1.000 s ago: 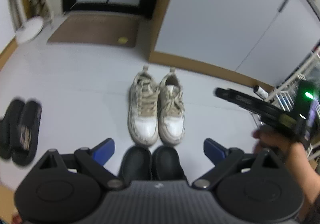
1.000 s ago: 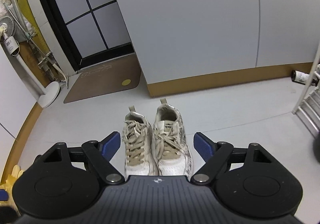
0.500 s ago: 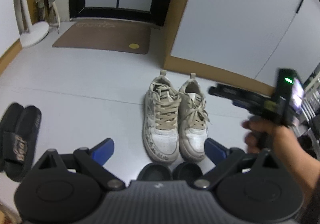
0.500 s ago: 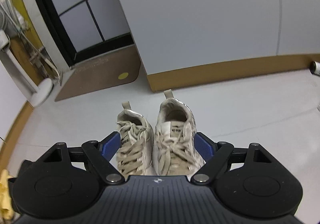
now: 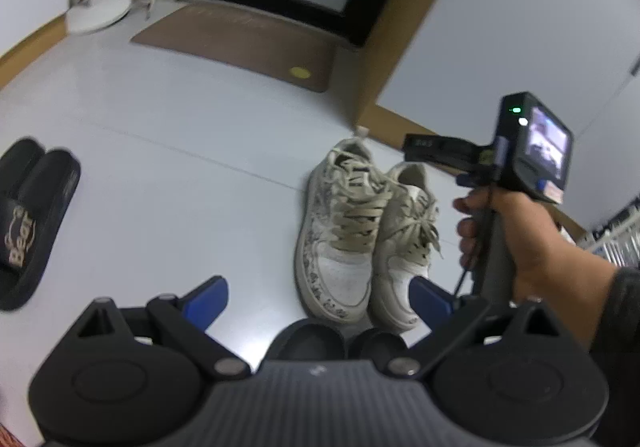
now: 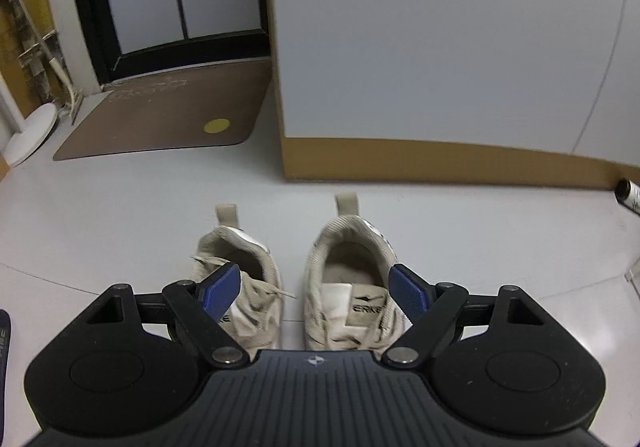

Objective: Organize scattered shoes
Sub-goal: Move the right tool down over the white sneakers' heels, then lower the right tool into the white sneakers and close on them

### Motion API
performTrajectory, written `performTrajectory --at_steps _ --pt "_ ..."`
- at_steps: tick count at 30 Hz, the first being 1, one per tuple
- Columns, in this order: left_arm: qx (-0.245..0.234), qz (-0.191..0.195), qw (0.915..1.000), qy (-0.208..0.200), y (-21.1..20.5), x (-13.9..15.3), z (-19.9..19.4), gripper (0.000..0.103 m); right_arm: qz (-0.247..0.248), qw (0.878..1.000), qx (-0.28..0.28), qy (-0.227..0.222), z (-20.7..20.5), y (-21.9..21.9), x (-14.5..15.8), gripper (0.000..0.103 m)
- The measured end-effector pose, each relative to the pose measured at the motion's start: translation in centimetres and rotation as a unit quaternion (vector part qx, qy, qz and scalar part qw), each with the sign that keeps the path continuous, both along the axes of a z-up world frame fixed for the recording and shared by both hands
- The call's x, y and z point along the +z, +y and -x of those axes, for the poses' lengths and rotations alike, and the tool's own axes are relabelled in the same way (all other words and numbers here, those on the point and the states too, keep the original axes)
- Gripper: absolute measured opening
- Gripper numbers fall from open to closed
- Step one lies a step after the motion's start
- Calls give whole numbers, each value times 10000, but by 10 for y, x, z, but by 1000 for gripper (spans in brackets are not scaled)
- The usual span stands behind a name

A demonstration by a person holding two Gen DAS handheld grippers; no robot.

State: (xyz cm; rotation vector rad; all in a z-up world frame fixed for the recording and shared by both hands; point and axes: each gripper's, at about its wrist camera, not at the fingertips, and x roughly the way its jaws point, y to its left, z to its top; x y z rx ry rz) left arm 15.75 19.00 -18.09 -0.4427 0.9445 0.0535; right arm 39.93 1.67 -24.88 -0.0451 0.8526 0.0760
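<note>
Black slides (image 5: 28, 223) lie at the far left on the pale floor (image 5: 160, 175). The left gripper (image 5: 318, 295) hangs released above two dark shoe toes (image 5: 340, 339). The beige sneakers (image 6: 292, 287) stand side by side near the wall, straddled by the wide-spread, empty right gripper (image 6: 316, 289).

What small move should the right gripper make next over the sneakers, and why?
Probably ease lower, then close. The right gripper is open, its blue pads straddling the inner sides of both beige sneakers near their collars, not yet pressing. The pair stands side by side, so one pinch might lift both.
</note>
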Motion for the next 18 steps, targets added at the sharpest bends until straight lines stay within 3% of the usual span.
performTrajectory --at_steps 3,6,10,18 --pt "-40 -61 10000 64 -2 -4 -2 98 -18 9999 123 -69 0 3 7 86" --pt "-73 -132 9999 49 -3 -4 -2 98 195 9979 619 -78 1 12 7 86" --pt "16 -126 9999 55 0 -5 -2 98 -219 9972 697 164 -6 8 -7 85" --pt "272 -75 9996 99 14 -12 1 98 -50 9966 788 227 -15 9 -25 83"
